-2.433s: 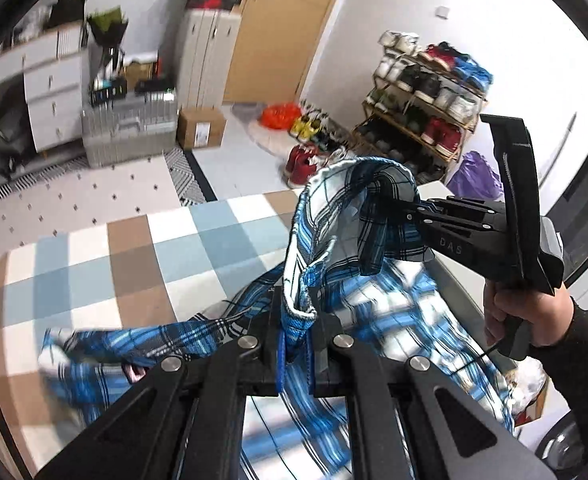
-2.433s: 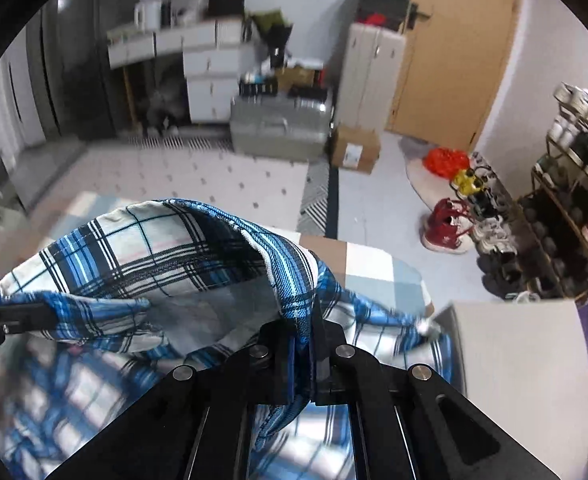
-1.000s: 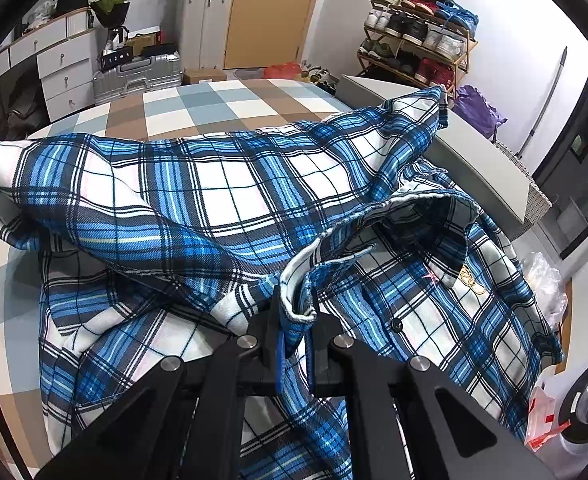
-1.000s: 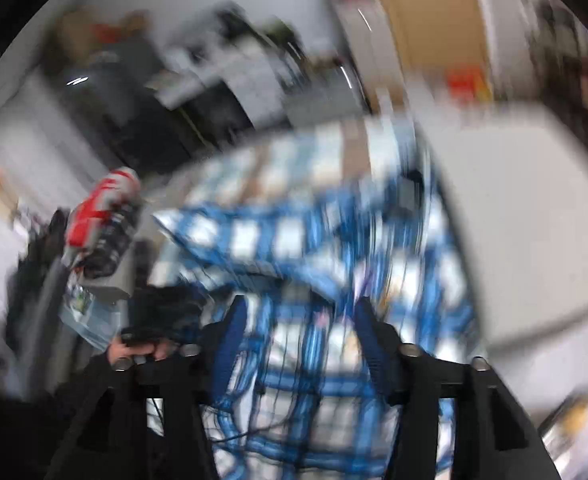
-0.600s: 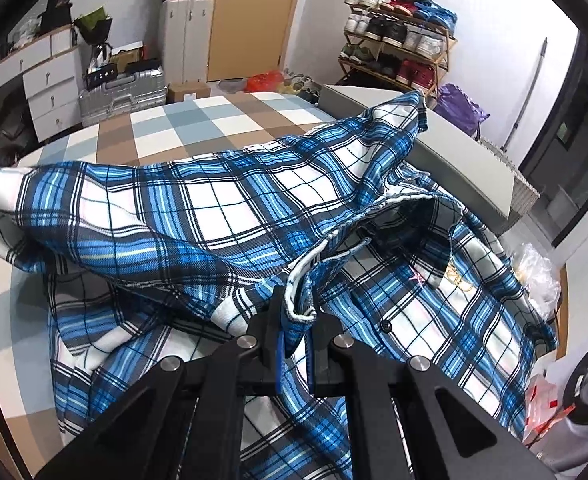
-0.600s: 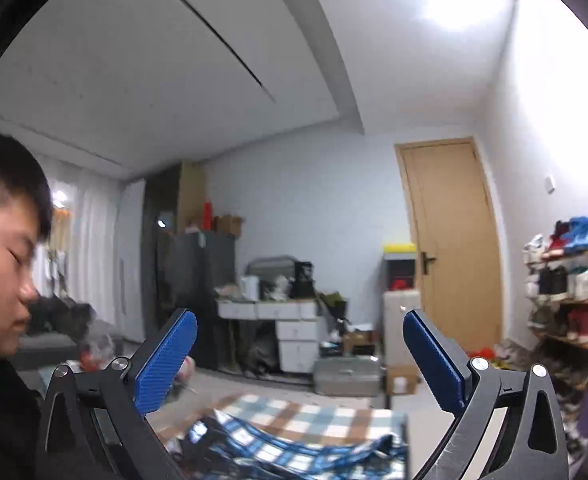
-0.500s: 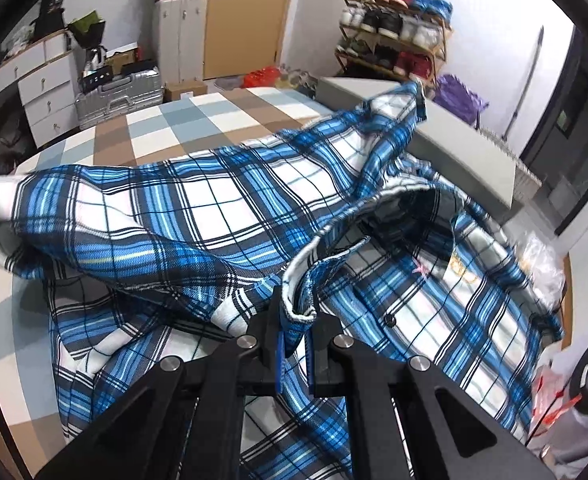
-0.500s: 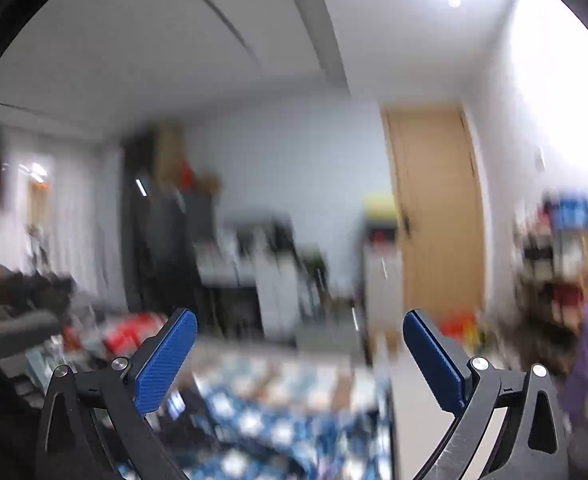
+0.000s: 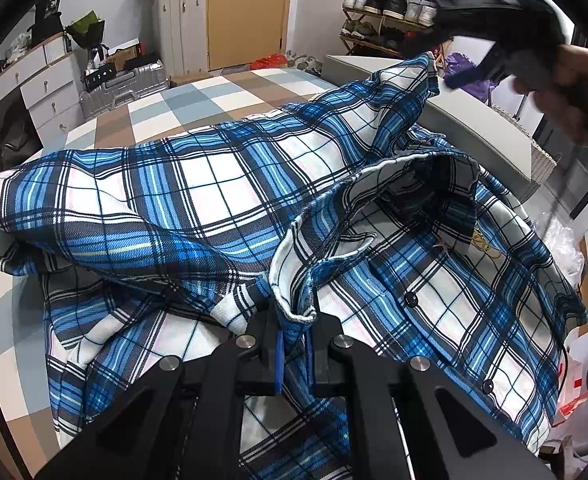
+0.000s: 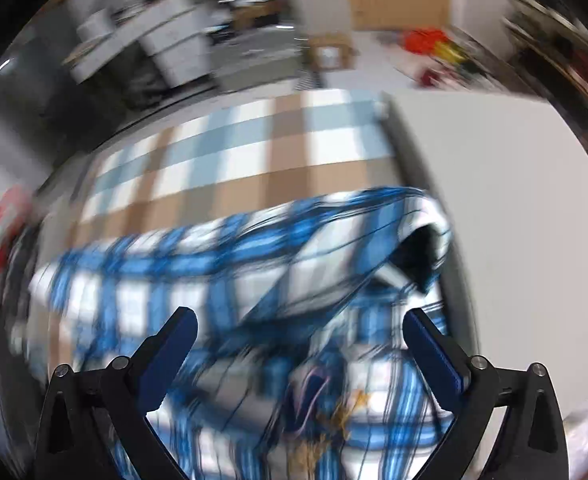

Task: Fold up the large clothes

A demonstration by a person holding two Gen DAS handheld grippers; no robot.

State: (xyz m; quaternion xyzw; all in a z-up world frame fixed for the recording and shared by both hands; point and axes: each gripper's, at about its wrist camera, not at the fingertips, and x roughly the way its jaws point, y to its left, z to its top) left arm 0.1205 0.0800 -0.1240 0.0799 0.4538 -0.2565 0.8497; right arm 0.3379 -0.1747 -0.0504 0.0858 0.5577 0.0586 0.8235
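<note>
plaid shirt (image 9: 222, 200) lies crumpled on the checked bed (image 9: 198, 96). left gripper (image 9: 294, 354), jaws pinching the shirt's collar edge. right gripper (image 10: 300, 330), jaws spread wide and empty, above the shirt; view blurred.

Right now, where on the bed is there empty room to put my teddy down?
The bare checked bedspread beyond the plaid shirt, toward the suitcase and drawers, is free. So is the strip left of the shirt. The near side is crowded: the shirt lies bunched there, pinched by the left gripper.
</note>
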